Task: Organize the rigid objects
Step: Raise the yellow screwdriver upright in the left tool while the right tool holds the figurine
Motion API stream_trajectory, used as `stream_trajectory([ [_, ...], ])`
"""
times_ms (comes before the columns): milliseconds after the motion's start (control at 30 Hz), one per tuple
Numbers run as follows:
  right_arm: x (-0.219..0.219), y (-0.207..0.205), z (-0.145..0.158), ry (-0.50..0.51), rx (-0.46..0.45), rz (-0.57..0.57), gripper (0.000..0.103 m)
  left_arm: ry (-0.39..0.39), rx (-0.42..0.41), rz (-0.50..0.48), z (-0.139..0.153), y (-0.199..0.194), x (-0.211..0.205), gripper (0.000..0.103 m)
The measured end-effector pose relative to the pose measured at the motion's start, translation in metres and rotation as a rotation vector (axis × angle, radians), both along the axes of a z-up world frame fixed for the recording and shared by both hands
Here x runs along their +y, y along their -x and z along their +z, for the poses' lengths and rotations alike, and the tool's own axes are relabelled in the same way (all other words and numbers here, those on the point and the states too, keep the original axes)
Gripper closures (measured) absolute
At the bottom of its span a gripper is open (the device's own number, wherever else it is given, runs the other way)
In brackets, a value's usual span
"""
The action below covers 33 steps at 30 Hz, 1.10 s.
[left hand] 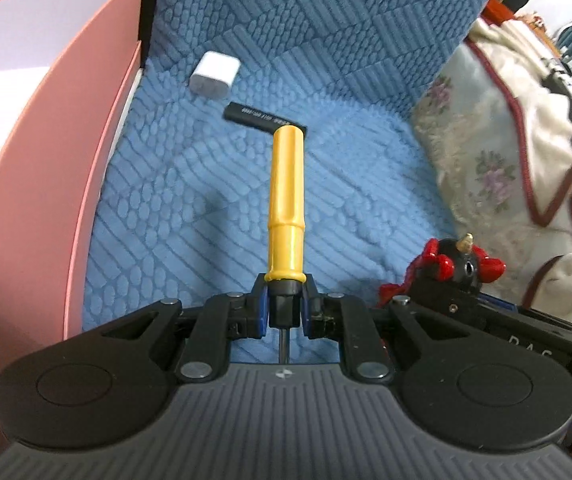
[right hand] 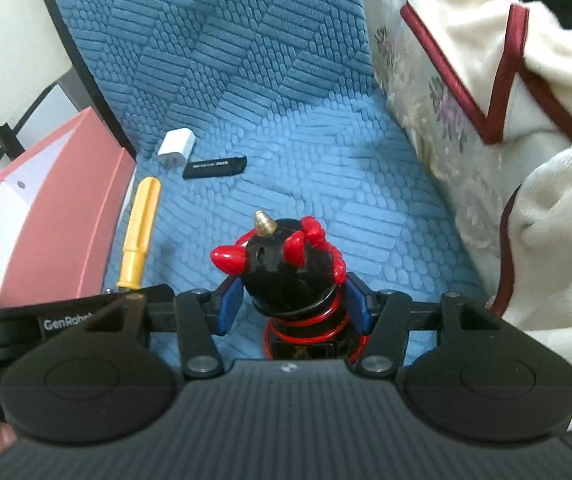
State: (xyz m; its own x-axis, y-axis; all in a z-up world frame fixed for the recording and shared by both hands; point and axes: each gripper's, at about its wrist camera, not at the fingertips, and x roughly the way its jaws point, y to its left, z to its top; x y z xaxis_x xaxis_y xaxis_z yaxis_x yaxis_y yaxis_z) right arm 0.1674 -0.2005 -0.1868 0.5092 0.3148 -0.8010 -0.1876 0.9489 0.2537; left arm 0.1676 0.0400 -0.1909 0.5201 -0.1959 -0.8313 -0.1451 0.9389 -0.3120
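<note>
My left gripper [left hand: 284, 308] is shut on the black collar of a yellow-handled screwdriver [left hand: 286, 204], whose handle points away from me over the blue seat cushion [left hand: 190, 208]. My right gripper [right hand: 291, 304] is shut on a black toy figure with red horns and a gold tip [right hand: 282, 256]. That toy [left hand: 461, 268] also shows at the right in the left wrist view, and the screwdriver [right hand: 140, 232] at the left in the right wrist view. A white charger plug [left hand: 214, 75] and a black USB stick [left hand: 264, 118] lie on the cushion ahead.
A pink box [left hand: 86, 152] stands at the left edge of the seat. A cream floral pillow with dark red trim [left hand: 497, 152] and a white blanket [right hand: 553, 208] fill the right side. The blue backrest [right hand: 214, 40] rises behind.
</note>
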Motion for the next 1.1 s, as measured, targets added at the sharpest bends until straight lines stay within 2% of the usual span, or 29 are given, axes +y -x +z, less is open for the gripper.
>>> stream_trajectory([
  [300,-0.002,-0.008,-0.009,-0.029,-0.023,-0.007,0.044,-0.043,0.028,0.014,-0.019,-0.011,0.000,0.085],
  [533,-0.003,-0.018,-0.019,-0.039,0.007,-0.025,0.040,-0.057,0.026,0.030,-0.023,-0.014,-0.004,0.085],
  [800,-0.006,-0.017,-0.017,-0.051,0.010,-0.023,0.042,-0.071,-0.006,0.017,-0.009,-0.016,-0.012,0.086],
  [1033,-0.011,-0.018,-0.001,-0.067,0.006,0.004,0.042,-0.066,-0.021,0.027,0.002,-0.012,-0.019,0.086],
  [1100,-0.013,-0.017,0.002,-0.073,0.018,0.010,0.042,-0.063,-0.024,0.033,0.006,-0.010,-0.020,0.093],
])
